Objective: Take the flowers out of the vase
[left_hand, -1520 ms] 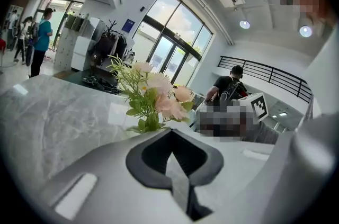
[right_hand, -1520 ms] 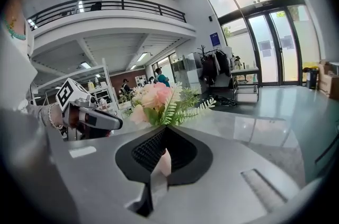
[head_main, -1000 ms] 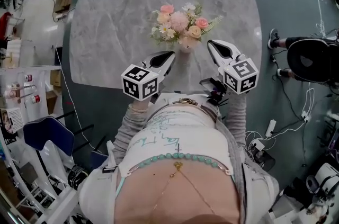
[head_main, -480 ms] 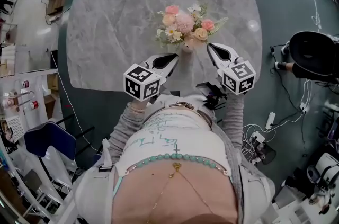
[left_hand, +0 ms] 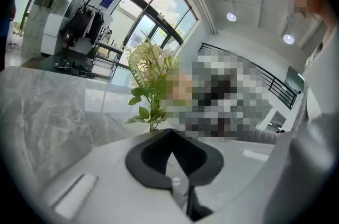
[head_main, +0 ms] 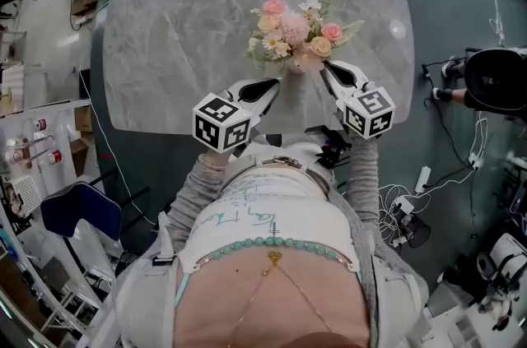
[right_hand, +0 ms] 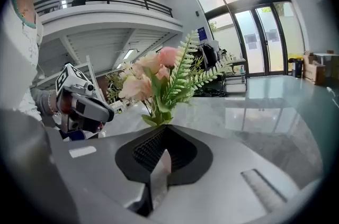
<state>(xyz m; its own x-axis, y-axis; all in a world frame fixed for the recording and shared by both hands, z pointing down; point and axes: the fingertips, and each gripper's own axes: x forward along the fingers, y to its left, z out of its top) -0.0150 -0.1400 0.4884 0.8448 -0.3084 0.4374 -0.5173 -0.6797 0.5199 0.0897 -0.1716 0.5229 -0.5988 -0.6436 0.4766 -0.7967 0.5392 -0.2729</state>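
The bouquet of pink, peach and white artificial flowers with green fern (head_main: 298, 30) is seen standing in the small pale vase (head_main: 294, 68) on the grey marble-patterned table (head_main: 181, 25), toward its near edge. The vase is flanked by the left gripper (head_main: 274, 83) and the right gripper (head_main: 327, 67), both with jaws closed on nothing.

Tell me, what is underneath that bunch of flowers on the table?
A small pale vase stands on the grey table and holds the flowers. In the head view only its near side peeks out; the blooms cover its mouth and the stems inside.
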